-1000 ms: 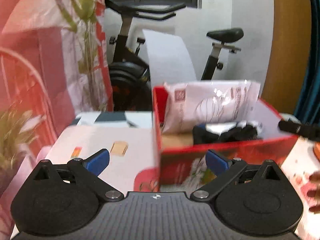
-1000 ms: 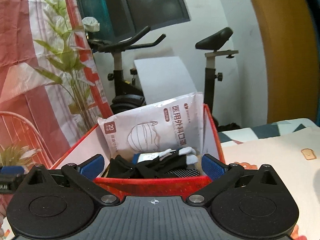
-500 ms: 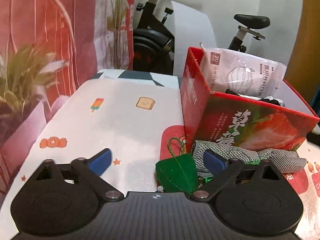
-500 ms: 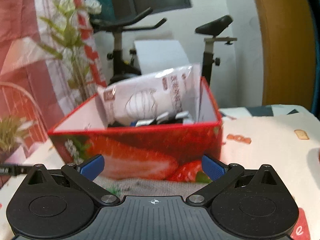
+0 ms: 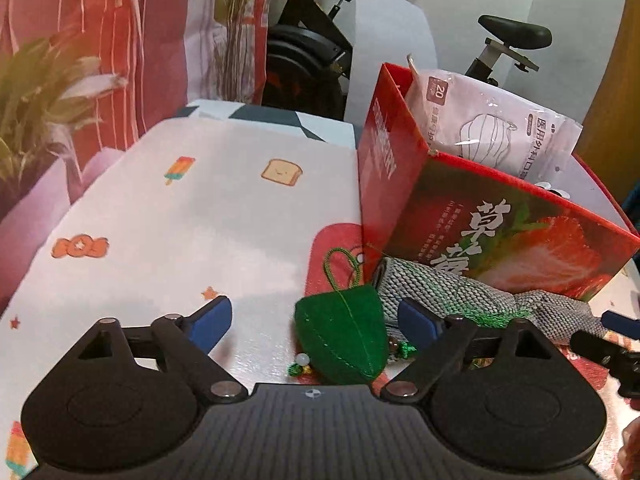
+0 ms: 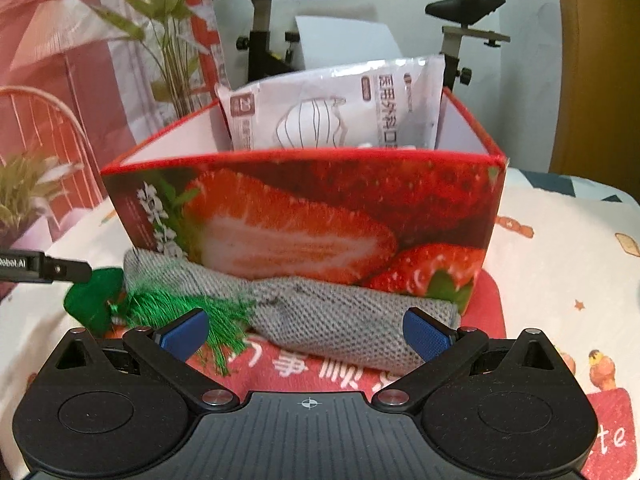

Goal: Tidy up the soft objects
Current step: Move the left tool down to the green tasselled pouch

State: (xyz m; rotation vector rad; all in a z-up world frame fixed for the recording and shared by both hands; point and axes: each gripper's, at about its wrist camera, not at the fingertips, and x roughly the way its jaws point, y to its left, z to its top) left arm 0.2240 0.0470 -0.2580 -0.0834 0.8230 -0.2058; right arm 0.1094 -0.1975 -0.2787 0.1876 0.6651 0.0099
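Note:
A red strawberry-print box (image 5: 500,232) (image 6: 304,216) stands on the table and holds a white face-mask pack (image 5: 492,132) (image 6: 340,112). A grey knitted cloth (image 5: 448,288) (image 6: 332,320) lies along the box's front. A green felt sachet (image 5: 344,336) (image 6: 92,300) with a cord loop and a green tassel (image 6: 192,312) lies at the cloth's left end. My left gripper (image 5: 314,320) is open, with the sachet between its fingers. My right gripper (image 6: 308,330) is open, low over the grey cloth. Each gripper's tip shows in the other's view.
The table (image 5: 180,220) has a white cloth with small cartoon prints and a red patch. Behind it stand an exercise bike (image 6: 272,40), a white board, red-and-white curtains and potted plants (image 5: 44,92).
Both grippers have dropped from box-top height to table level in front of the box. The sachet and grey cloth have come into view between the fingers.

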